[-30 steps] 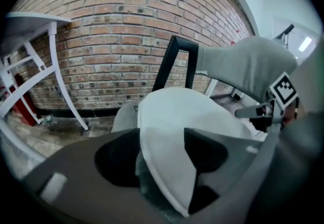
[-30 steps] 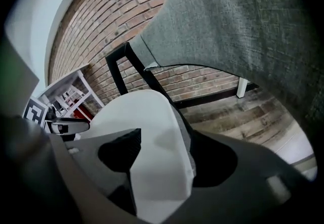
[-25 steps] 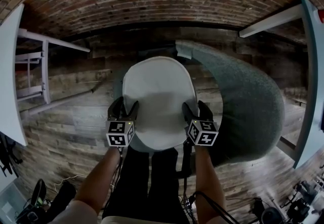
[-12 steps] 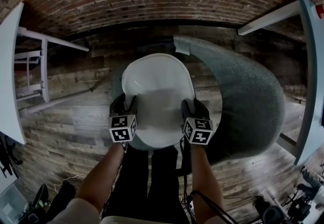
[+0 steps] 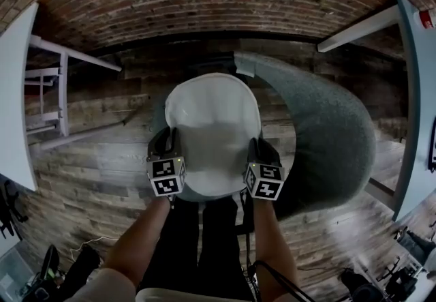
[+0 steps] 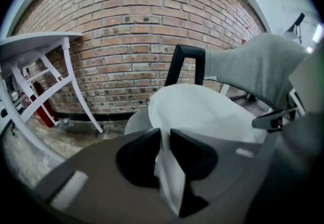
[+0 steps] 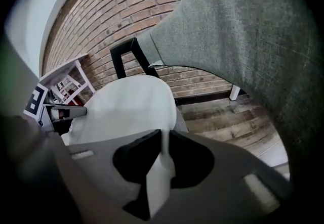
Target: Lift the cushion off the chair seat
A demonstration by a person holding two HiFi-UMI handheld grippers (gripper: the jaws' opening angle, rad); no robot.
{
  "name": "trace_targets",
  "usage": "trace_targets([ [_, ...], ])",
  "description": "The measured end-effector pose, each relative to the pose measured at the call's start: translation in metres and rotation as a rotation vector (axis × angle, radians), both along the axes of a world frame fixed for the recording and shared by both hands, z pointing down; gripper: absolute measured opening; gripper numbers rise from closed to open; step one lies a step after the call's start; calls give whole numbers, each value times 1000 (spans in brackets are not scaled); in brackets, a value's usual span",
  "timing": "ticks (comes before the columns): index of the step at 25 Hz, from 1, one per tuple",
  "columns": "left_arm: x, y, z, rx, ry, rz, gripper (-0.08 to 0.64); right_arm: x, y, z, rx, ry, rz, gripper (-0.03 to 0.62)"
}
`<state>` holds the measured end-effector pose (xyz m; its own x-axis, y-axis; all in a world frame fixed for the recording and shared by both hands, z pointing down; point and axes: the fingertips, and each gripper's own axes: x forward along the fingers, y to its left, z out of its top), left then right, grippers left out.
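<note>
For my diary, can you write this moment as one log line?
left gripper: jaws just closed on white cushion | right gripper: also just closed on it | chair: grey, under cushion

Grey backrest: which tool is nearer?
Right. The right tool, jaws just closed on the right edge of the cushion, sits beside the grey backrest. The left tool, likewise just closed, pinches the far left edge.

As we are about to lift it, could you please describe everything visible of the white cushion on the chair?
The cushion is white, oval, thin and soft-looking, like padded fabric. It lies over the grey chair seat, beside the curved backrest. The left gripper and right gripper, whose jaws have just been closing, each pinch its near edge, one at either side.
</note>
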<state>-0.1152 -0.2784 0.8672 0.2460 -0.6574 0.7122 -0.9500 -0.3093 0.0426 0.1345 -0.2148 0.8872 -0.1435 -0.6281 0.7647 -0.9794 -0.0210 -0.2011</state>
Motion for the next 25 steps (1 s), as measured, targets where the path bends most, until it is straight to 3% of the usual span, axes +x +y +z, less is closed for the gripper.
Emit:
trace_targets([
  [11,-11,2,-83,66,-8,-15,63,-9,1,-84,54,-1,-27,51],
  [25,-16,43,-251,190,-5,-59,63,-6,24,-257,169,16,-98,51],
])
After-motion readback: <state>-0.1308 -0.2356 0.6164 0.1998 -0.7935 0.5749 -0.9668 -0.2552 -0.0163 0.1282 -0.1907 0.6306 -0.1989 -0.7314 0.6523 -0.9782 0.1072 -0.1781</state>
